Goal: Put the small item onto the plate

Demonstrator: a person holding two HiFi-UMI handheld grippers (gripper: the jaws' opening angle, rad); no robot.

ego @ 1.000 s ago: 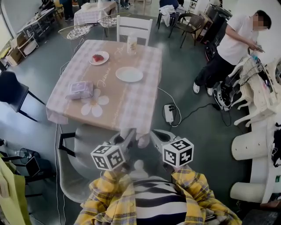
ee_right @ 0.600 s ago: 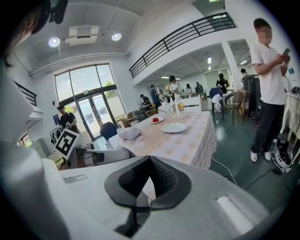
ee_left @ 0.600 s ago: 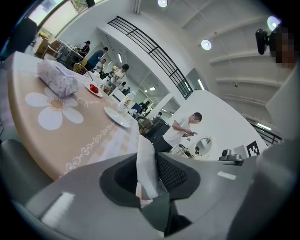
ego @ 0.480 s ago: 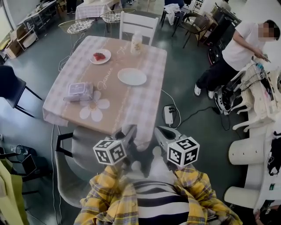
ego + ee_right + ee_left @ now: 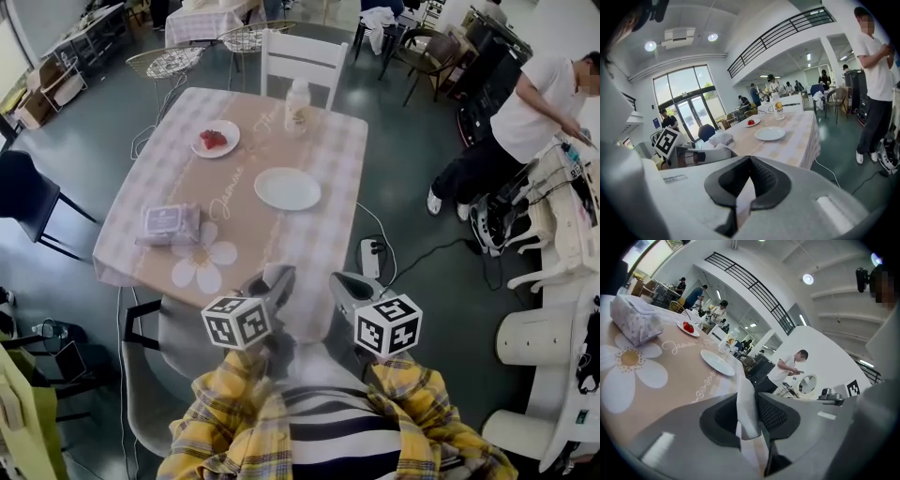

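Head view, cloth-covered table (image 5: pixel 314 239) on grey floor (image 5: pixel 408 141), white plate (image 5: pixel 288 188), left claw (image 5: pixel 277 277) and right claw (image 5: pixel 343 284) slightly spread.

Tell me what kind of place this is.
Probably a café or canteen hall: a cloth-covered dining table with an empty plate, more clothed tables and chairs behind it, and a mezzanine railing overhead.
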